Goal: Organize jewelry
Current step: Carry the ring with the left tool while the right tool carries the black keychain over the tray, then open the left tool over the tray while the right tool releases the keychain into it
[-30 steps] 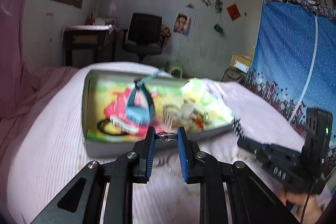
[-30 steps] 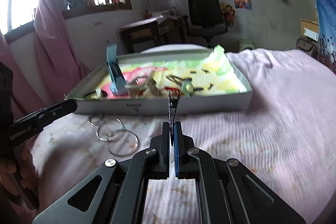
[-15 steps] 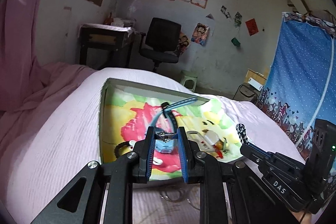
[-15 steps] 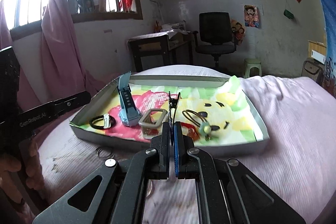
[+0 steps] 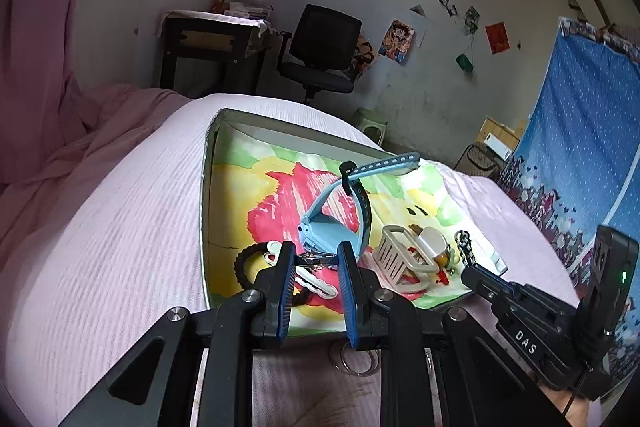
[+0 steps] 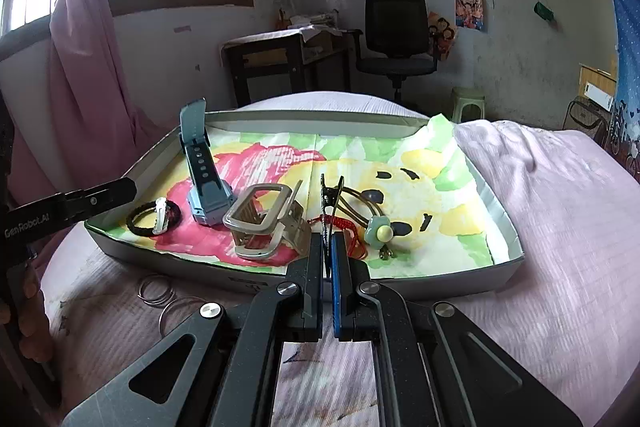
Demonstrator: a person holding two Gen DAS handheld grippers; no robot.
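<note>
A shallow cardboard box [image 5: 208, 211] lined with bright painted paper lies on the pink bedcover. In it are a blue watch [image 5: 324, 223], a black hair tie [image 6: 154, 215], a beige claw clip [image 6: 260, 223] and a green-flower hair tie [image 6: 378, 229]. My left gripper [image 5: 316, 259] hovers over the box's near-left part, shut on a small silver metal piece [image 5: 314, 259]. My right gripper [image 6: 329, 243] is over the box's near wall, shut on a black toothed hair clip [image 6: 331, 199] that sticks up from its tips. That clip [image 5: 465, 247] also shows in the left wrist view.
Thin metal rings [image 6: 158, 291] lie on the bedcover just before the box's near wall [image 6: 440, 283]. A hand [image 6: 28, 327] holds the left gripper's handle at the far left. Beyond the bed stand a desk [image 6: 280, 59], an office chair [image 6: 396, 39] and a blue curtain [image 5: 580, 131].
Both grippers have moved forward from short of the box to above its near side. Each keeps hold of its item. The left wrist view was blurred earlier and is sharp now.
</note>
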